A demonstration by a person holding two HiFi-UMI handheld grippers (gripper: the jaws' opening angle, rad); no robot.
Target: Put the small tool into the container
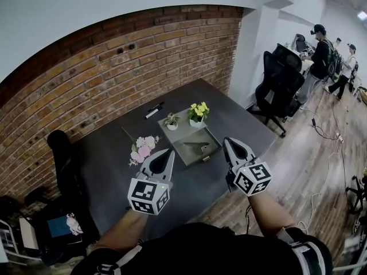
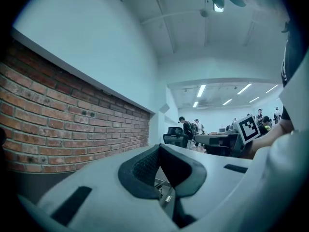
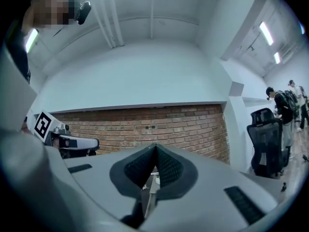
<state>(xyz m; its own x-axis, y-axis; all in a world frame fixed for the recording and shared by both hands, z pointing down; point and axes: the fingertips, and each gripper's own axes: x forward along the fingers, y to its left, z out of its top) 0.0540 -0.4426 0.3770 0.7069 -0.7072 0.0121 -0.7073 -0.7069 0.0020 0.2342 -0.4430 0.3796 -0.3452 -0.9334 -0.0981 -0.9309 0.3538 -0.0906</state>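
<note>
The left tongs [image 1: 167,153] and the right tongs [image 1: 229,142] are held side by side over the near part of the dark table [image 1: 246,122], both pointing away toward the brick wall [image 1: 114,67]. Each pair has its pads pressed together at the tip, with nothing between them; both gripper views show only the closed pads against the wall and the room beyond.

Between the two, a little farther out, a grey square container [image 1: 181,153] lies on the table. A small dark thing, which looks like the small tool [image 1: 198,146], lies inside it near the middle; from this height its shape is hard to make out. Just beyond the container stand a pot of yellow flowers [image 1: 198,113] and, to its left, a smaller potted plant [image 1: 171,121]. A bunch of pink flowers [image 1: 143,148] lies on the table left of the container, and two markers [image 1: 153,110] lie farther off, near the wall. A black office chair [image 1: 281,82] stands past the table's far right corner.
</note>
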